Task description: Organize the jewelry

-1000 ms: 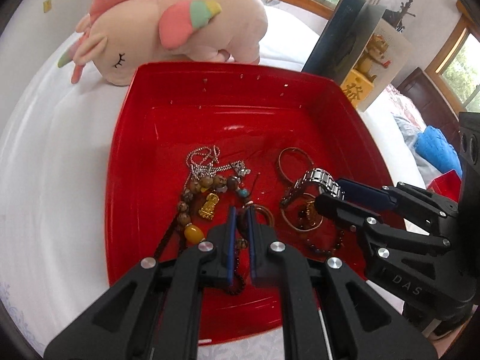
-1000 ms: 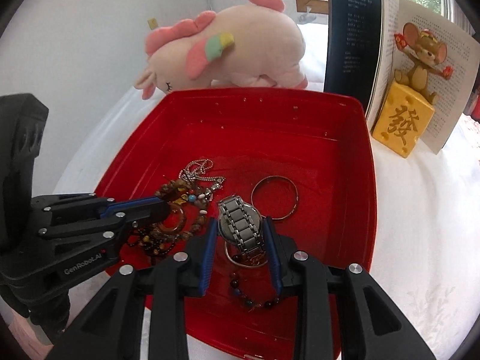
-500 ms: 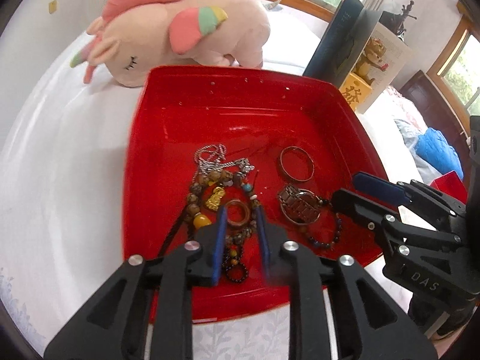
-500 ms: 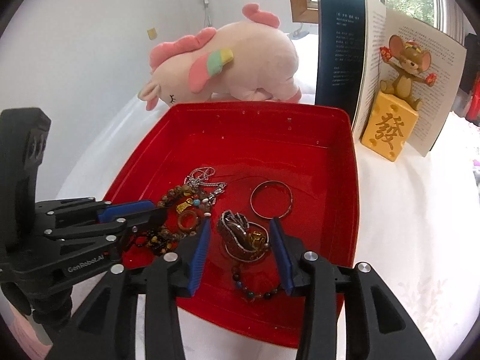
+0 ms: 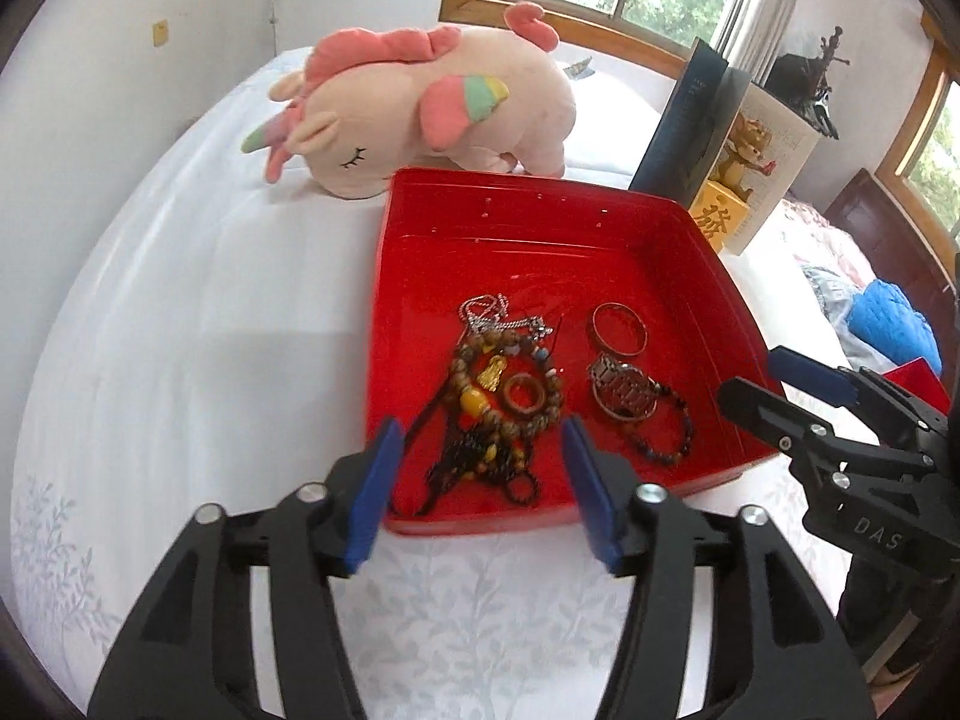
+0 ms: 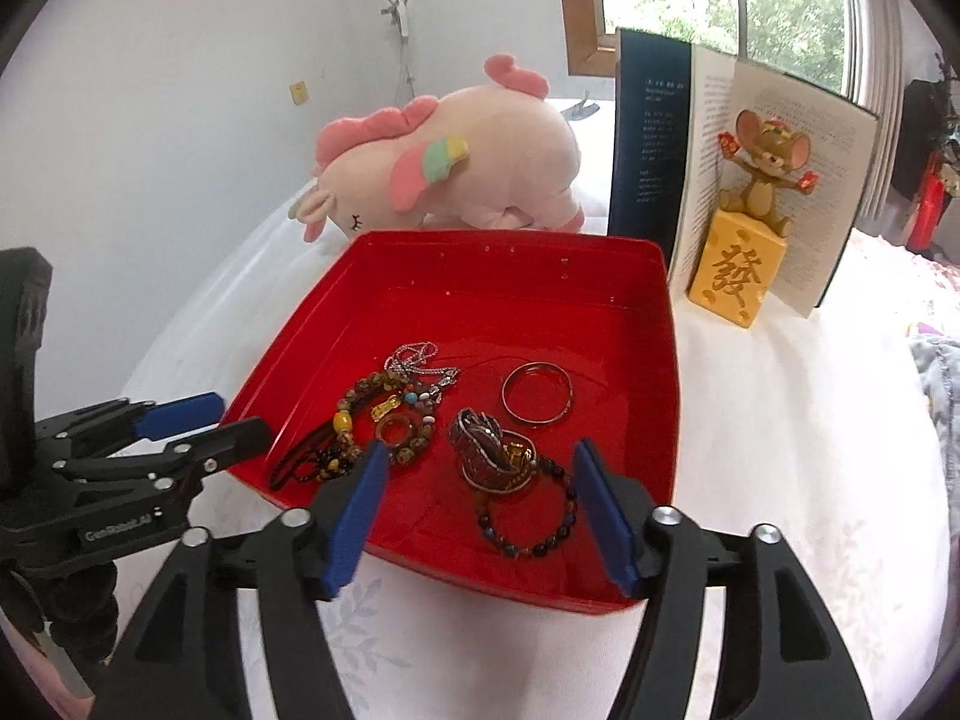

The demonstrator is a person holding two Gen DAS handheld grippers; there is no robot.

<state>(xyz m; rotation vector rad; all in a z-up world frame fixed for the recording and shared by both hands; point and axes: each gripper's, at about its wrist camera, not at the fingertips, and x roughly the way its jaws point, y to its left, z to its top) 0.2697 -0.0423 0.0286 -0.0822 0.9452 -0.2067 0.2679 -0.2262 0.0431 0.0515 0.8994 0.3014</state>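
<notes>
Left gripper (image 5: 477, 480) and right gripper (image 6: 480, 504) gape wide, empty, above the tray (image 6: 660, 372); tangled beads (image 5: 498, 414) are indistinct.

A glossy red tray (image 6: 666, 360) is seen mid-frame on a white cloth (image 6: 780, 420) printed with faint grey leaves. At upper centre, a pale pink plush unicorn (image 6: 480, 162) with a pastel striped wing is noted; blue pads (image 6: 603, 516) are borne on black fingers.

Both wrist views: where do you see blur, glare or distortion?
Left wrist view: the left tongs look slightly smeared and the bed edge bows from the fisheye. Right wrist view: the window is overexposed, the red tray shows soft reflections, and the jewelry is fairly sharp.
</notes>
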